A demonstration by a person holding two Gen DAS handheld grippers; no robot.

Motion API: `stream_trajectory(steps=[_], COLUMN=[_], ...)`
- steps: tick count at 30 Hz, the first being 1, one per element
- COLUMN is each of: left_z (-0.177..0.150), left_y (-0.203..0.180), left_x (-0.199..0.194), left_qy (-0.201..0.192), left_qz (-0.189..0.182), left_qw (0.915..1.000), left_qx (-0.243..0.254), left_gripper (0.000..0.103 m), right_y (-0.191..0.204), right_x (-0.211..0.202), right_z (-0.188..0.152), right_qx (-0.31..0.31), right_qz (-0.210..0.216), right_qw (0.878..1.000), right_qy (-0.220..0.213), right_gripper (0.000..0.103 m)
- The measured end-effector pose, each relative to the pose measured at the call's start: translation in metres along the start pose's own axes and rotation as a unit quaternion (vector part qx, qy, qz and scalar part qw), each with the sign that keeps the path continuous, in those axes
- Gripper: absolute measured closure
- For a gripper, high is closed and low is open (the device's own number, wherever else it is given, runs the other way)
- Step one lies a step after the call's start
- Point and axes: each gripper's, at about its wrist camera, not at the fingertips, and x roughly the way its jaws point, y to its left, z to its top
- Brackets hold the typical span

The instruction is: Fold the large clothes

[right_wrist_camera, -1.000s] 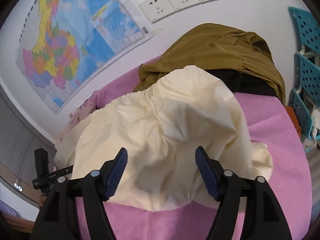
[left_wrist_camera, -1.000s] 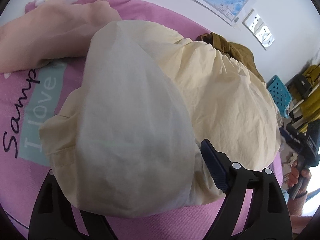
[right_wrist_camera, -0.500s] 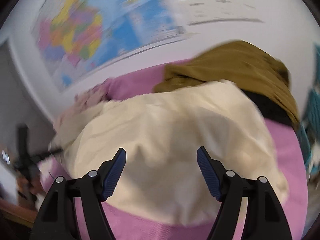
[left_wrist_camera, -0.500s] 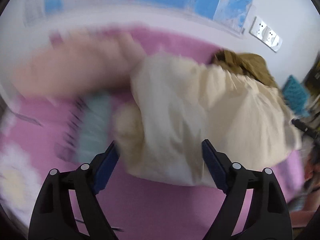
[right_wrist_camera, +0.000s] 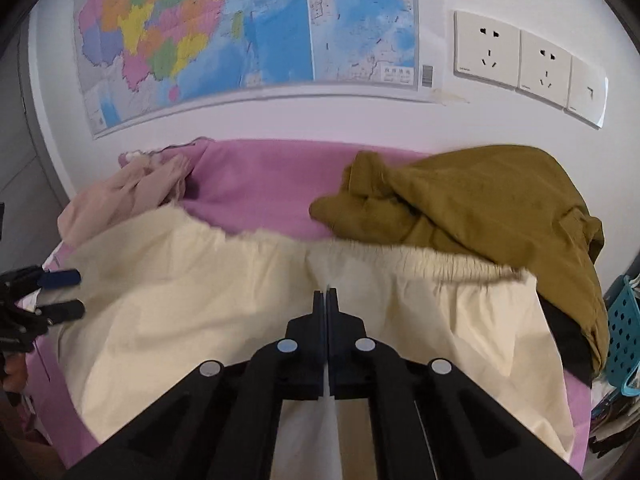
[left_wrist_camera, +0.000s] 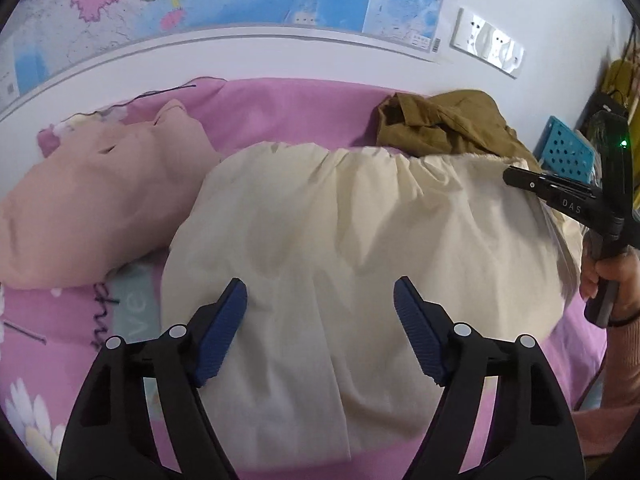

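- Cream trousers (left_wrist_camera: 360,248) lay on pink bedsheet (left_wrist_camera: 280,100), elastic waistband (right_wrist_camera: 420,260) toward the wall, long axis running wall-to-camera.
- Left gripper (left_wrist_camera: 320,320) hovered above them, jaws wide but closing, nothing pinched.
- Right gripper (right_wrist_camera: 325,300) was fully closed; whether cloth was caught, cannot tell.
- Blue perforated basket (right_wrist_camera: 622,332) at bed edge; contents unclear.

White wall (right_wrist_camera: 280,120), colourful map (right_wrist_camera: 248,28) pinned, three sockets (right_wrist_camera: 520,60) at right. Bed under pink sheet (right_wrist_camera: 260,184). Blue perforated basket (right_wrist_camera: 624,332) beside.
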Motion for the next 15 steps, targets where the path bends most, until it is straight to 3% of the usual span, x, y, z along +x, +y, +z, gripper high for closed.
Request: stream_trajectory(steps=[3,5,7,9,10,13,15], left_z=[0.010,0.013,0.013,0.017,0.017,0.023,0.026], left_y=[0.003,0.002,-0.001,-0.006,-0.008,-0.017,-0.024], left_x=[0.006,0.007,0.009,0.011,0.012,0.020,0.029], left_qy=[0.002,0.010,0.023,0.028,0.031,0.051,0.069], left_qz=[-0.007,-0.012,-0.029,-0.049,-0.062,-0.126,-0.169], left_qw=[1.0000,0.9999,0.9993,0.9984,0.9976,0.9907,0.9832], left_qx=[-0.006,-0.002,-0.003,0.003,0.005,0.001,-0.005], left_gripper=[0.028,0.028,0.028,0.027,0.026,0.011,0.011], right_y=[0.006,0.002,-0.006,-0.020,-0.027,-0.046,-0.063], right_x=[0.036,0.053,0.046,0.022,0.008,-0.018,-0.012], right_z=[-0.003,-0.010,-0.011,-0.009,-0.008,-0.006,-0.005], right_qx=[-0.024,-0.015,0.005,0.032,0.036,0.029,0.037], right_qz=[-0.018,-0.001,0.020,0.040,0.038,-0.030,-0.052], right_qw=[0.999,0.997,0.997,0.998,0.998,0.999,0.998], right_qy=[0.041,0.073,0.068,0.044,0.026,-0.002,0.020], right_gripper=[0.102,0.101,0.098,0.070,0.048,0.032,0.023])
